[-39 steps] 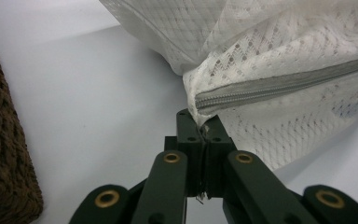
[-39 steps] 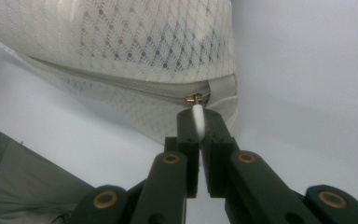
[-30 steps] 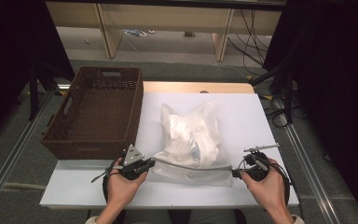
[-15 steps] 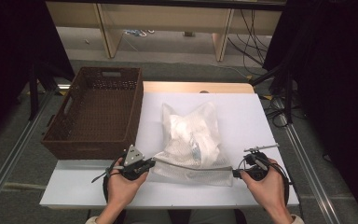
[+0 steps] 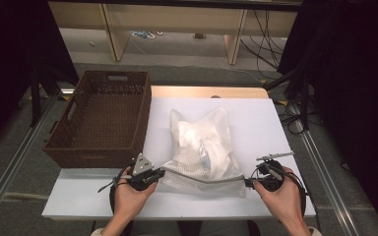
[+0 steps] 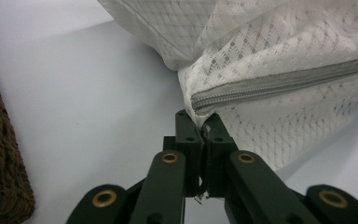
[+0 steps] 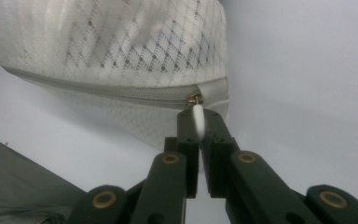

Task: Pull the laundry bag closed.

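Note:
A white mesh laundry bag [image 5: 204,147] lies on the white table [image 5: 275,128], its grey zipper [image 5: 202,178] running along the near edge. My left gripper [image 5: 158,174] is shut on the bag's left corner [image 6: 200,119], at the end of the zipper [image 6: 279,84]. My right gripper [image 5: 248,183] is shut on the white zipper pull [image 7: 198,122] at the bag's right corner; the slider [image 7: 195,99] sits at that end of the zipper [image 7: 102,91]. The bag [image 7: 102,42] looks stuffed with white cloth.
A brown woven basket [image 5: 103,123] stands empty at the table's left edge, just beyond my left hand; its wall [image 6: 0,163] edges the left gripper view. Wooden shelving and cables lie on the floor behind the table.

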Available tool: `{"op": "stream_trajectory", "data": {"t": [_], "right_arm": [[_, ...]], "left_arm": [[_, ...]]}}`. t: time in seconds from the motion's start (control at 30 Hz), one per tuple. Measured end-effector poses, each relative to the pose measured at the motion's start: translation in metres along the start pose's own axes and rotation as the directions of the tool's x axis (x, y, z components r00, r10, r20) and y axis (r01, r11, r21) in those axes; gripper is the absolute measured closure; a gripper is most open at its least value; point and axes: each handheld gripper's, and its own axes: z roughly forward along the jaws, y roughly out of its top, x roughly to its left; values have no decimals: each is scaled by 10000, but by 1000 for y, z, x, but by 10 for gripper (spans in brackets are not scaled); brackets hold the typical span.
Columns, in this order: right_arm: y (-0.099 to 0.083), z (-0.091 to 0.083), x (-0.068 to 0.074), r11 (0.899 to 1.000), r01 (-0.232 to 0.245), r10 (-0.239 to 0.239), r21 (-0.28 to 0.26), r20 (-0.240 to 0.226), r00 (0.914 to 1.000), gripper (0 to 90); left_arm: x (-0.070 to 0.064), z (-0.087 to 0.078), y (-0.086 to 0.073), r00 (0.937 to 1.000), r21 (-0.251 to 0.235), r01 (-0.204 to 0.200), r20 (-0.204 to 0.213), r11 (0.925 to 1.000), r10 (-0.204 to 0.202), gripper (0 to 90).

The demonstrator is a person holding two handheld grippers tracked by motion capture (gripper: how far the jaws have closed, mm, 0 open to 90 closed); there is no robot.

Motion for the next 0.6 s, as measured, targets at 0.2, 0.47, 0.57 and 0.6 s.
{"op": "stream_trajectory", "data": {"t": [0.2, 0.47, 0.57, 0.6], "right_arm": [[-1, -2, 1, 9995, 293, -293, -65, -20, 9996, 854], [0, -8, 6, 9994, 236, -244, -236, -340, 9991, 793], [1, -11, 10, 9998, 124, -140, -181, -910, 9958, 792], [1, -11, 10, 9997, 109, -128, -205, -929, 9956, 790]], "left_arm": [[-2, 0, 0, 9999, -66, 135, -46, 9999, -135, 859], [-3, 0, 0, 9997, -146, 252, 32, 9996, -252, 851], [-3, 0, 0, 9999, -170, 167, 29, 9997, -166, 838], [-3, 0, 0, 9997, -213, 242, -33, 9995, -242, 834]]}}
